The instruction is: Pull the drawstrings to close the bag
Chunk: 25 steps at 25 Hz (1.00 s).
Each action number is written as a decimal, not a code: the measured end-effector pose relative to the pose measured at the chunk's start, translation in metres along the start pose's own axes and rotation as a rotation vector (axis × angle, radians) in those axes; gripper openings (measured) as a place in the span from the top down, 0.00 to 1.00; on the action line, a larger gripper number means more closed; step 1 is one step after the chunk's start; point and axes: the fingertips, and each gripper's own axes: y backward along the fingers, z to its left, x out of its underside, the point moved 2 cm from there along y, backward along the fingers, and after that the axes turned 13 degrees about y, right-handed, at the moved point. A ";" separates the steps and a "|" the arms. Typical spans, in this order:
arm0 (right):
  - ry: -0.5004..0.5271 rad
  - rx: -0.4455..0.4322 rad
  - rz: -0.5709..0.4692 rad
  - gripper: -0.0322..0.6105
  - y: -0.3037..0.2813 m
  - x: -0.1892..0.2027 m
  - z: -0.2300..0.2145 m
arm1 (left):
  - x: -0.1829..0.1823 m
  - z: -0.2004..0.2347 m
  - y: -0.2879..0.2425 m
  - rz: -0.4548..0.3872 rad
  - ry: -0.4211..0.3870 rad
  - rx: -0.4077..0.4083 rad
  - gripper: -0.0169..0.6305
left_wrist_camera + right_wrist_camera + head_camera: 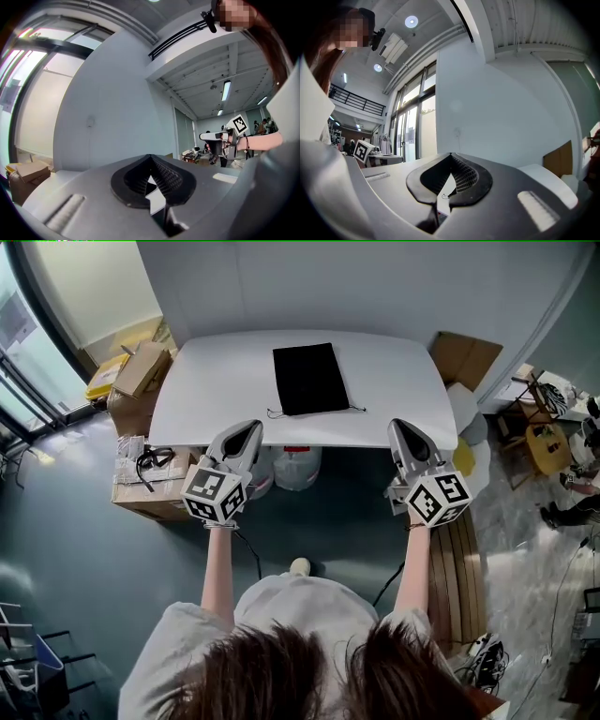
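Note:
A flat black drawstring bag [309, 378] lies on the white table [211, 381], its mouth toward me. A thin cord end sticks out at each near corner, the left drawstring [273, 413] and the right drawstring [359, 409]. My left gripper [251, 426] hovers at the table's front edge, left of the bag, shut with nothing in it. My right gripper [398, 424] is level with it on the bag's right, also shut and empty. Neither touches the bag. In the left gripper view the left gripper [150, 157] has its jaws pressed together. The right gripper [451, 155] looks the same in its own view.
Cardboard boxes [139, 373] are stacked on the floor left of the table, and another box [465, 358] stands at its right. White containers [298, 465] sit under the front edge. A slatted wooden bench [459, 568] runs along my right side.

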 end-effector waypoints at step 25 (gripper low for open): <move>-0.036 -0.016 0.022 0.93 -0.074 0.022 -0.025 | 0.006 0.053 -0.040 0.025 0.021 -0.021 0.98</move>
